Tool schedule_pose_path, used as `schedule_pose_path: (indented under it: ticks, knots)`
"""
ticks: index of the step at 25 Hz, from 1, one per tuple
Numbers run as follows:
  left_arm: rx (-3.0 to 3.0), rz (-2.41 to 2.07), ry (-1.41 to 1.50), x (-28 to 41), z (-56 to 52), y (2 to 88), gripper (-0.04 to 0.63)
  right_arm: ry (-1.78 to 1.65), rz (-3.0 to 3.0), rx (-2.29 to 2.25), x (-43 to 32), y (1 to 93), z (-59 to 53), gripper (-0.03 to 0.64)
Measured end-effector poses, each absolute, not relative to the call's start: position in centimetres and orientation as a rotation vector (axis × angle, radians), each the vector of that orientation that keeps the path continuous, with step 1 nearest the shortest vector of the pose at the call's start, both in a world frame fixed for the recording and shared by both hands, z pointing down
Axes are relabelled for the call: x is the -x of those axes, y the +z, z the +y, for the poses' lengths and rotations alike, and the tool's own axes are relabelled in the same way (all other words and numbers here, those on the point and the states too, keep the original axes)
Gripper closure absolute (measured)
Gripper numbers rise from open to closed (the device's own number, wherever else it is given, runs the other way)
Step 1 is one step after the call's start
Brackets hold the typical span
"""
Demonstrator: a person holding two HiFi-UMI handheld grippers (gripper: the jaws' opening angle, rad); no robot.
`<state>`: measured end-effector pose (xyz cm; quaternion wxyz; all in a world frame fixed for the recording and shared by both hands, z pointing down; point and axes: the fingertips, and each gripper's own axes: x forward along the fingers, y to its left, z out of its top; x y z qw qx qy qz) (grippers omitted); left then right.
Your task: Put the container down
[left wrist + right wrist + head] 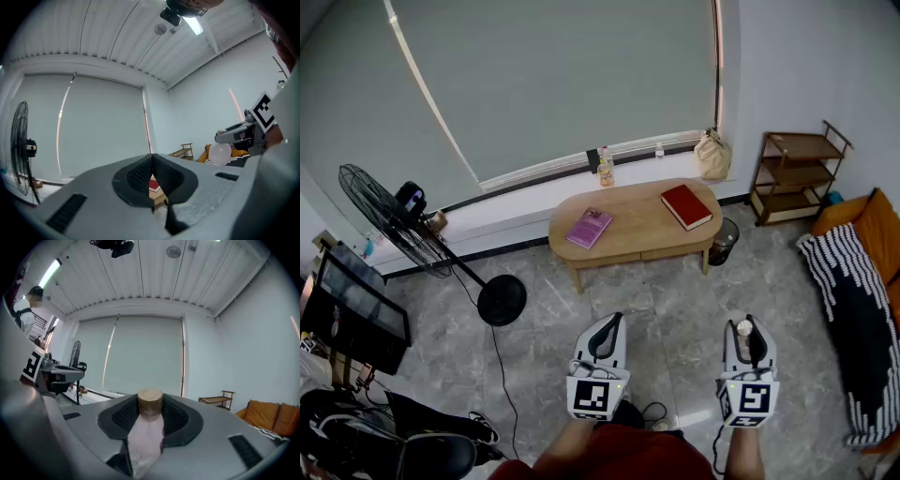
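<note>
The container (149, 425) is a small clear bottle with a tan cork-like cap. It stands upright between the jaws of my right gripper (150, 409), which is shut on its body. The head view shows this gripper (748, 330) at the lower right, held over the grey floor, with the cap of the container (744, 327) peeking out between its jaws. My left gripper (608, 324) is beside it at the lower middle, shut and empty. In the left gripper view its tips (151, 174) meet, and the container (219, 153) shows at the right.
An oval wooden table (637, 234) stands ahead with a purple book (590, 228) and a red book (686, 206) on it. A standing fan (394, 220) is at the left, a bin (724, 242) and a wooden shelf (797, 173) at the right, and a sofa (862, 291) at the far right.
</note>
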<state>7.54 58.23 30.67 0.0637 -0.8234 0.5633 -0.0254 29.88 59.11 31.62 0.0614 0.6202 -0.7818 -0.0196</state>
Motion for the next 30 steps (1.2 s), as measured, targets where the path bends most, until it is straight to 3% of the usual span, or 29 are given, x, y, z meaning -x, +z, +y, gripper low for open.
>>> schedule_pose_path:
  ticks: [30]
  knots:
    - [2.427,1.757,0.009,13.4,54.4,30.1,0.589,-0.029,-2.398,-1.826,-10.0,30.8,55.2,0.476]
